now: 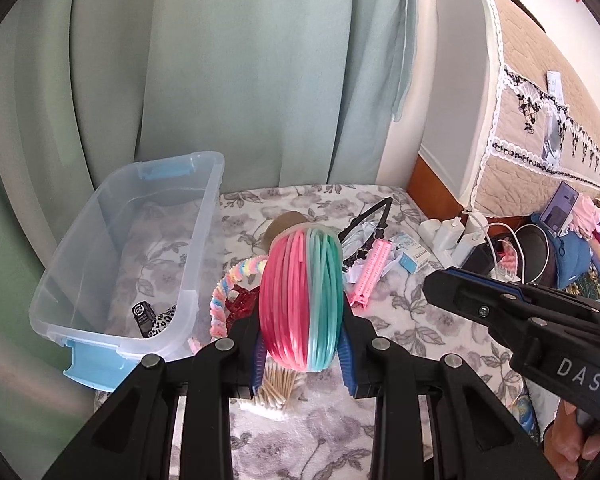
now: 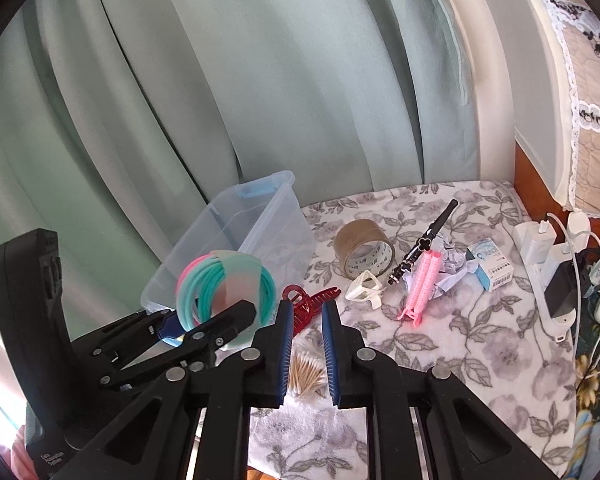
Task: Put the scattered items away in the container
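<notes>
The left tongs point(image 1: 302, 344) are clamped on a bundle of pink and teal hoops point(image 1: 302, 300), which stands upright between their blue pads, lifted above the floral surface point(image 1: 400, 320) just right of the clear container point(image 1: 196, 240). The right tongs point(image 2: 306, 344) hang a little apart, holding nothing, over a pile of cotton swabs point(image 2: 306, 378). Beyond them lie a red hair claw point(image 2: 312, 304), tape roll point(image 2: 364, 254) and pink roller clip point(image 2: 422, 286).
</notes>
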Action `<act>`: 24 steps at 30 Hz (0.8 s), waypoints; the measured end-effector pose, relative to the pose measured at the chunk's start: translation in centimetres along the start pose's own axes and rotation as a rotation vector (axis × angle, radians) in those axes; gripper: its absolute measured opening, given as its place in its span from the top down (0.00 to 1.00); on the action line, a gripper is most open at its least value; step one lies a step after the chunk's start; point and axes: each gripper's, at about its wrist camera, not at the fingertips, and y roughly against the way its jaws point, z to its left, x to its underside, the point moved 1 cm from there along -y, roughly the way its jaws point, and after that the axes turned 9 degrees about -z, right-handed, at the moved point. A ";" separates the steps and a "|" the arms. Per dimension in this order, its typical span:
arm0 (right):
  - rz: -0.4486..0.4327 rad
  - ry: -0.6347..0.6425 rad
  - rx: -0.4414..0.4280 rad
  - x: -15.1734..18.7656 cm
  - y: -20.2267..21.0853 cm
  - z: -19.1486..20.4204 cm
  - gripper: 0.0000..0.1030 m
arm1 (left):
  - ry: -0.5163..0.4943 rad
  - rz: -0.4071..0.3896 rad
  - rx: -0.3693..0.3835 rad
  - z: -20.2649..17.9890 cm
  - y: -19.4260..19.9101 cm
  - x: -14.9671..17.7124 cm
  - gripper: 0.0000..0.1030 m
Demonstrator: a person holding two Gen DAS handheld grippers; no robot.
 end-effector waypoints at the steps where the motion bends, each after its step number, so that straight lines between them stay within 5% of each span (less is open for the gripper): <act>1: 0.015 -0.007 0.010 0.3 -0.5 -0.3 0.81 | 0.009 0.003 -0.004 0.4 -0.1 0.1 0.70; 8: 0.159 -0.027 0.018 3.3 -4.9 -1.1 0.79 | 0.053 -0.021 -0.008 2.8 0.4 0.3 0.70; 16: 0.294 -0.022 0.016 6.8 -9.8 -0.6 0.36 | 0.099 -0.075 0.016 5.1 1.3 -0.4 0.69; 24: 0.423 -0.024 0.032 10.1 -15.2 0.5 0.25 | 0.124 -0.109 0.018 7.3 1.4 -0.8 0.70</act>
